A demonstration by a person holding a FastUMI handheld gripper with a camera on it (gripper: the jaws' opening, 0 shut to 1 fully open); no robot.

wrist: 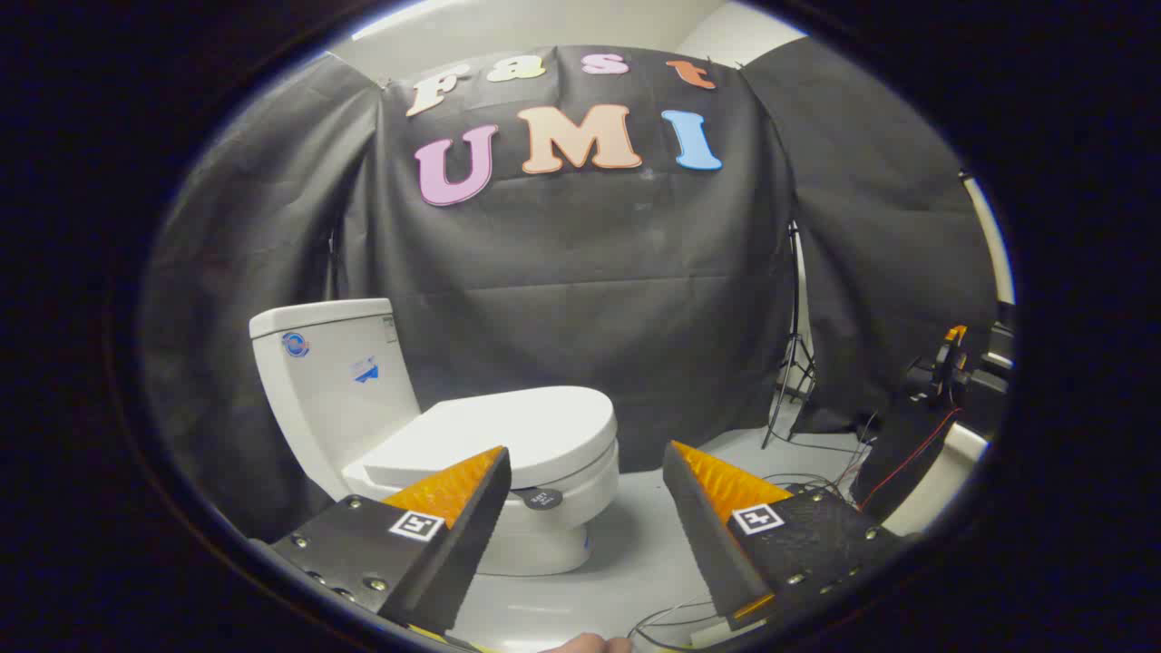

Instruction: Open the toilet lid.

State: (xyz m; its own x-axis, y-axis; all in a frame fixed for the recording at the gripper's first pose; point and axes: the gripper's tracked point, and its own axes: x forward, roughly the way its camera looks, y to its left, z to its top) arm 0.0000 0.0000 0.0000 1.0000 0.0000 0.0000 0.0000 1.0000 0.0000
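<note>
Toilet lid (508, 431) down, beyond spread, empty tongs (585, 462)

The gripper (585, 472) camera looks low and level across the floor (635, 553), toilet (508, 435) near ahead-left.

The glossy white ceramic toilet (508, 472) is showing one plain colour all over, with its smooth white oval lid (508, 433) matching the bowl. The tall white rectangular tank (331, 381) is wearing a small round blue-and-red sticker and a white label with a blue patch. A small dark round tag (542, 498) is standing out against the bowl's front. The wrinkled black cloth wall (580, 272) is looking charcoal grey under the light. The pale grey floor (635, 544) is carrying thin black and red cables (816, 472). The gripper (585, 472) is holding its fingers wide apart, each bearing a black-and-white square marker.
</note>
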